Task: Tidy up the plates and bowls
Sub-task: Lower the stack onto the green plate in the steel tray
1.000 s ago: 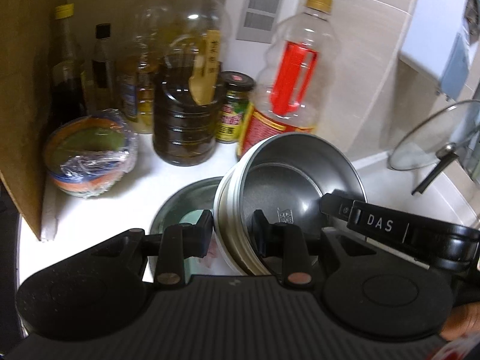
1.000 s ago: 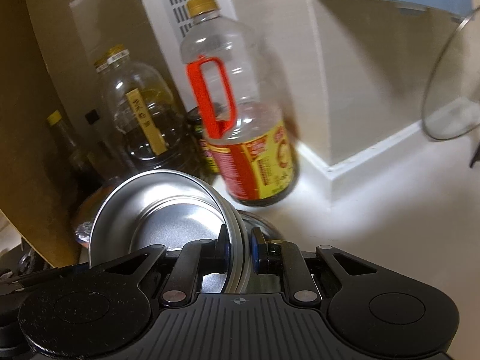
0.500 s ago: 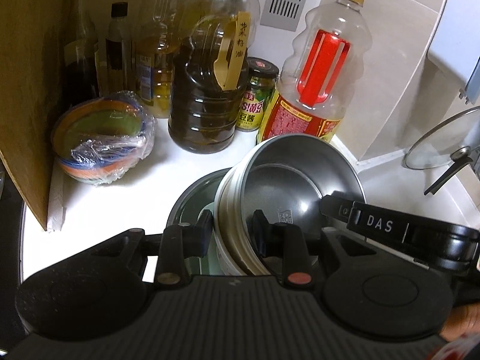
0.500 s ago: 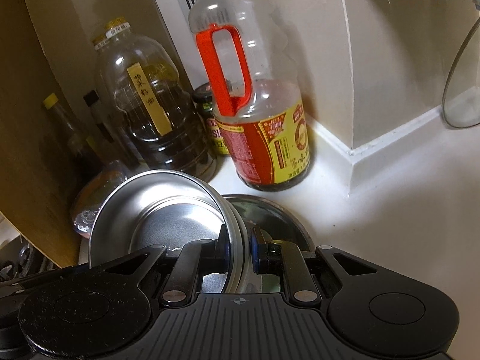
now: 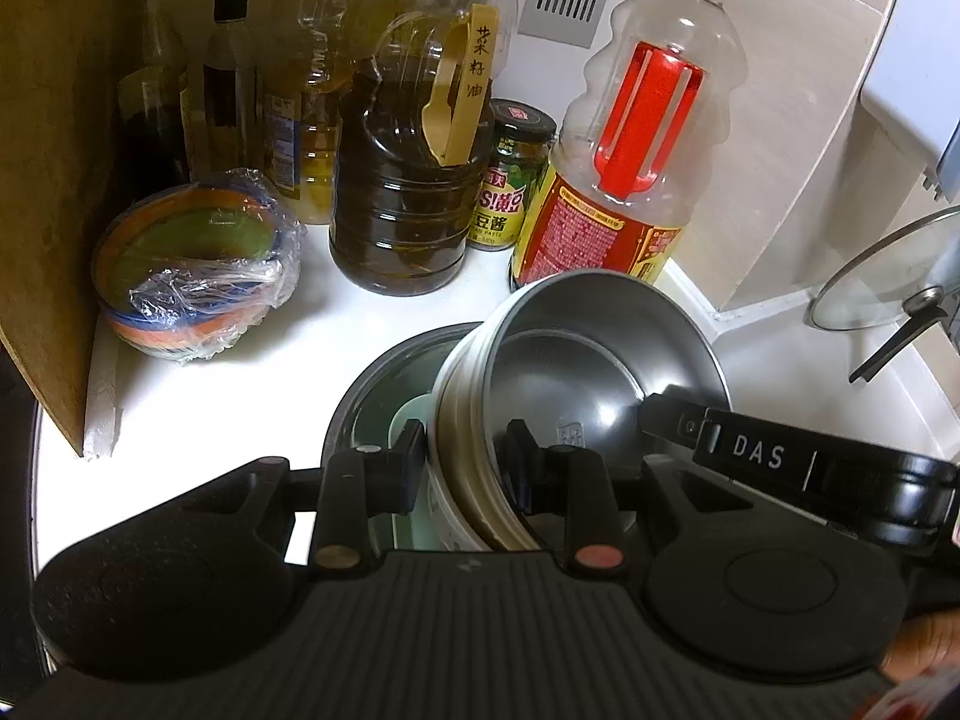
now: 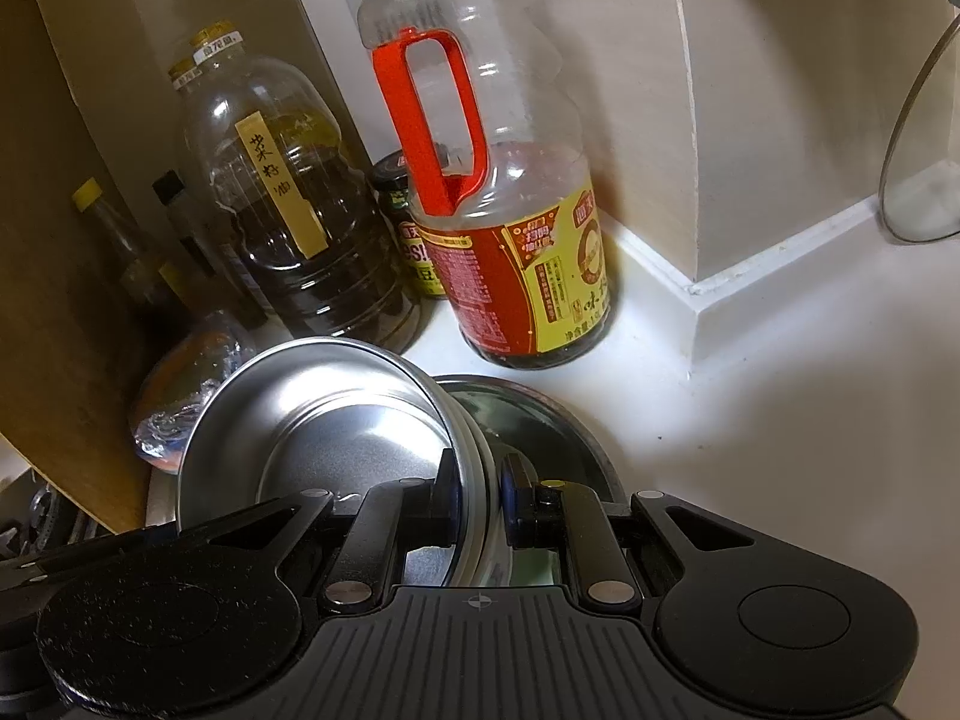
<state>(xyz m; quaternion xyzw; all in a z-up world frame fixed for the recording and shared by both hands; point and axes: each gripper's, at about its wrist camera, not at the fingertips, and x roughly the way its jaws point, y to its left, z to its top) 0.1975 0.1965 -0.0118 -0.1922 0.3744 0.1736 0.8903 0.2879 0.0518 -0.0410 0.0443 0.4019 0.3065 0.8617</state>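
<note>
The steel bowl (image 5: 588, 372) is held tilted above the white counter (image 5: 252, 372), its open mouth turned toward the cameras and its rim clamped from two sides: the left gripper (image 5: 462, 462) has one pad outside the wall and one inside, closed on the near rim, and the right gripper (image 6: 477, 480) pinches the rim on the opposite side in the same way; the wall shows stacked bands, so this may be more than one nested bowl, though I cannot tell how many; directly beneath it lies a dark round plate (image 5: 384, 384) with something pale green (image 5: 408, 426) resting in it, partly hidden by the bowl; judging by this, the step in hand is carrying the bowl to be set down on that plate, and the next move calls for levelling it, lowering both hands together and only then parting the jaws, since letting go on one side first would tip it; counted outward: one steel bowl in the grip, one dark plate below, one plastic-wrapped stack of coloured bowls (image 5: 198, 264) at the left beside a wooden board (image 5: 54, 180), one red-handled bottle (image 5: 636, 138), one small jar (image 5: 510, 180), one large oil jug (image 5: 414, 138), at least three further bottles behind, and one glass lid (image 5: 888, 276) at the right.
</note>
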